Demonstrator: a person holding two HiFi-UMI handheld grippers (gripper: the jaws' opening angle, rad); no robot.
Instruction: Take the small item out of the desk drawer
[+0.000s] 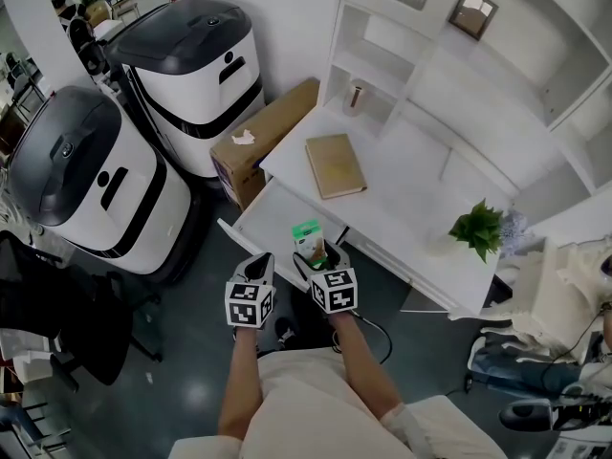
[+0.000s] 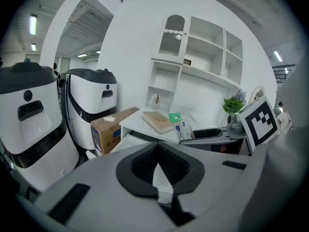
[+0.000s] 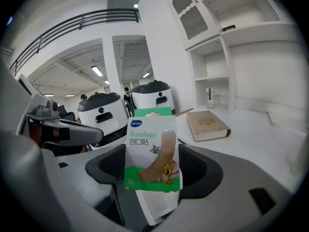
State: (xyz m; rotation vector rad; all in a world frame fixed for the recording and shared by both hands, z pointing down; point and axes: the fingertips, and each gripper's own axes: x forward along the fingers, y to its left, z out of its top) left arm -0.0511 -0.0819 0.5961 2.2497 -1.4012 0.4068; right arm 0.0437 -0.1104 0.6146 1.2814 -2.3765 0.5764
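Right gripper (image 3: 154, 180): fingers clenched on lower edge of bandage pack (image 3: 153, 149), upright, held out over front of open drawer (image 1: 271, 208) under bench (image 1: 411, 220).
Left gripper (image 2: 158, 170): fingers pressed together, empty, just beside.
Risks, as judged:
- Thin hold on flat pack, so pivot or slip under quick swing. Fall back into drawer or onto floor.
- Harder squeeze likely to crease pack.
- Drawer open, so knock from either gripper possible.
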